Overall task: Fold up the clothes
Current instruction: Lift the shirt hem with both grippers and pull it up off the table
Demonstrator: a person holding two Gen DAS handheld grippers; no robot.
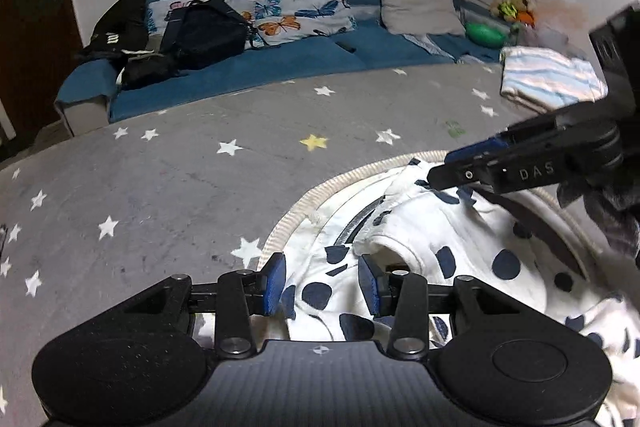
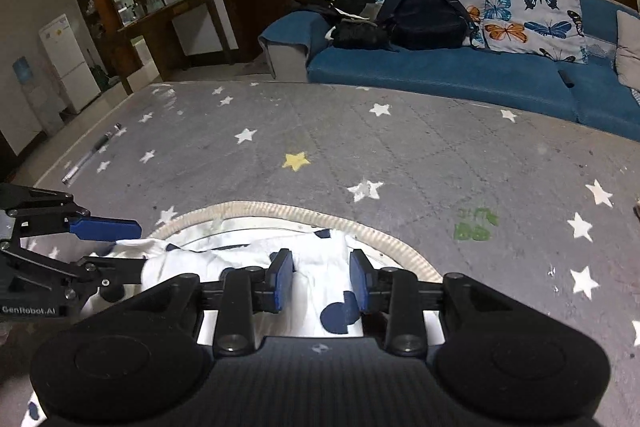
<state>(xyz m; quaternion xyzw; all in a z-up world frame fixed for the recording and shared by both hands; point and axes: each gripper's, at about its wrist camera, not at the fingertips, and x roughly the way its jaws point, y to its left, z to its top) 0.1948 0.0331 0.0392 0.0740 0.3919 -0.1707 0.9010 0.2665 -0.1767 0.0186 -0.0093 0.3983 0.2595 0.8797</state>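
Note:
A white garment with navy spots [image 1: 448,251] lies crumpled on a round white pad with a beige ribbed rim [image 1: 296,211], on the grey star carpet. My left gripper [image 1: 322,283] is open at the garment's near edge, and spotted fabric lies between its blue pads. From the right, my right gripper [image 1: 442,167] reaches over the garment's far edge. In the right wrist view that right gripper [image 2: 322,279] is open, with the garment [image 2: 320,267] lying between its jaws. The left gripper [image 2: 130,249] shows at the left, open over the cloth near the beige rim [image 2: 280,211].
A folded blue-and-white striped cloth [image 1: 548,79] lies on the carpet at the far right. The blue sofa [image 2: 440,71] behind holds butterfly pillows [image 2: 532,15], a black backpack [image 2: 428,15] and toys. A pen [image 2: 92,151] lies near the grey star carpet's [image 2: 360,147] left edge.

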